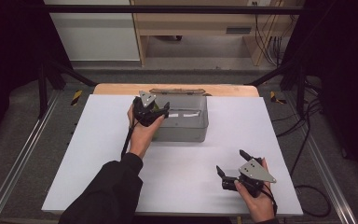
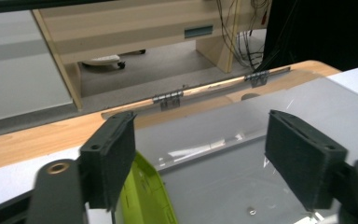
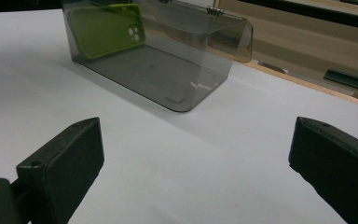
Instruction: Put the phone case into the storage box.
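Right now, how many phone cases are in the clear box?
1. A green phone case leans against the wall at one end of the clear box, by the left gripper. The rest of the box looks bare.

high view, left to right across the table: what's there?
Left claw at the left end of the clear box → clear box → right claw, open above the white table.
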